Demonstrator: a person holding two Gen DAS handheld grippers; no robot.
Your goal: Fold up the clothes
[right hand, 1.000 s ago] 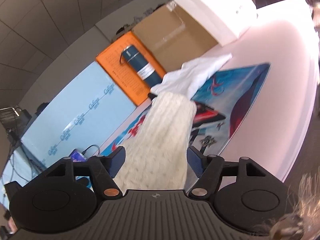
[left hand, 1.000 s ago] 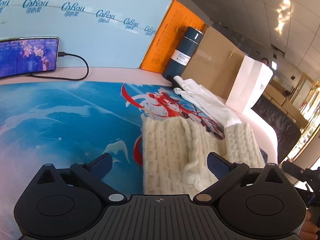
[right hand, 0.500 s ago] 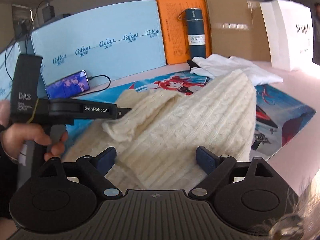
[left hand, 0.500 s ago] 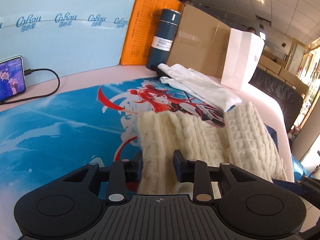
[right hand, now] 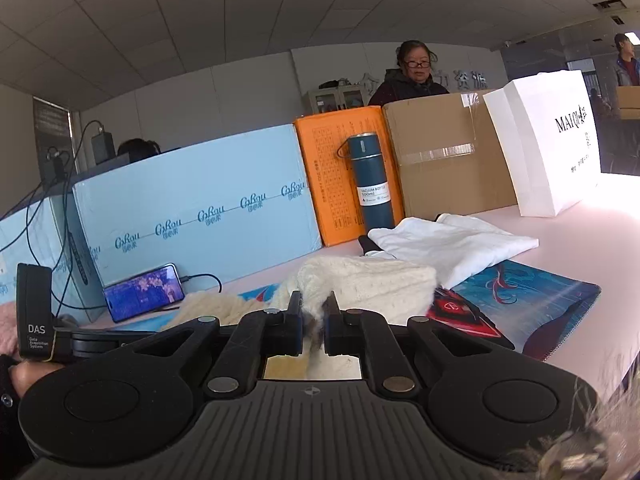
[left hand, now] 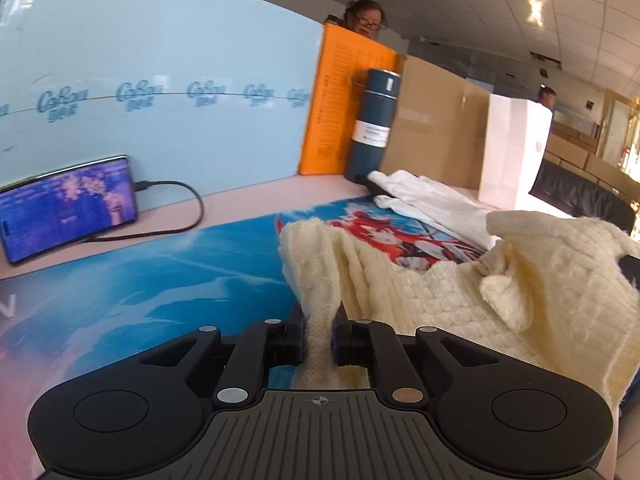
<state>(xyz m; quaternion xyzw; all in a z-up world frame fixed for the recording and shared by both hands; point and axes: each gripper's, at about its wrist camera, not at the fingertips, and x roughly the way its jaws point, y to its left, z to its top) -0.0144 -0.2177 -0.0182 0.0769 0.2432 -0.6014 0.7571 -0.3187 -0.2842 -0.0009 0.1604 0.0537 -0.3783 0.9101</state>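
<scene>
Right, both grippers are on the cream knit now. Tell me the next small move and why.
Probably lift both pinched edges together and carry them forward over the rest of the garment to lay a fold. The left gripper and the right gripper are each shut on the cream knit sweater, which lies bunched on the printed mat. Keep it short of the white garment behind.

I read "VACUUM BOTTLE 500ml" on the dark blue steel flask, "MAIQI" on the white paper bag, and "DAS" on the black handle module.
</scene>
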